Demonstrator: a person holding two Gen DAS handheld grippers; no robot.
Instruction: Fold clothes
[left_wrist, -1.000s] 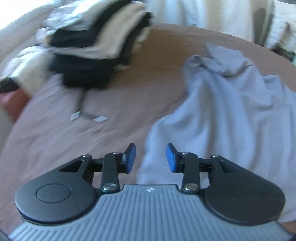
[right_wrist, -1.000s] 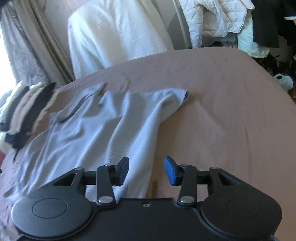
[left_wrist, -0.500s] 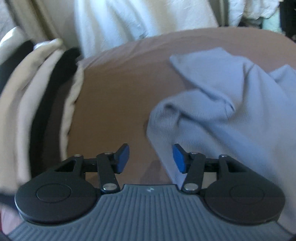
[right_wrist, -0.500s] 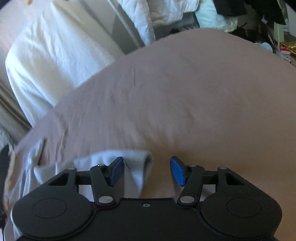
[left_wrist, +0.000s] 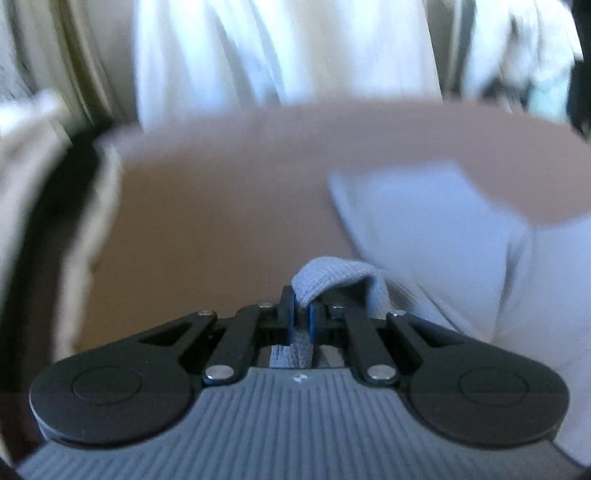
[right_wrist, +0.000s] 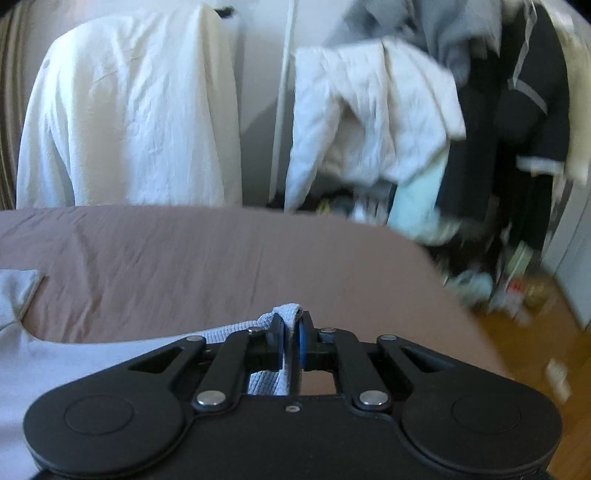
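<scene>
A light blue ribbed shirt lies spread on the brown bed cover. My left gripper is shut on a folded corner of the shirt, which bulges up over its blue pads. In the right wrist view the shirt runs off to the lower left. My right gripper is shut on another edge of it, a small tuft of ribbed cloth sticking up between the pads. Both gripped edges lie close above the bed cover.
A stack of folded dark and cream clothes stands at the left of the bed. White cloth hangs behind the bed. A rack of white and dark garments stands at the right, with clutter on the wooden floor.
Both grippers moved to the far side of the shirt and went from open to shut, each pinching an edge of it. The folded stack slid to the left edge of the view.
</scene>
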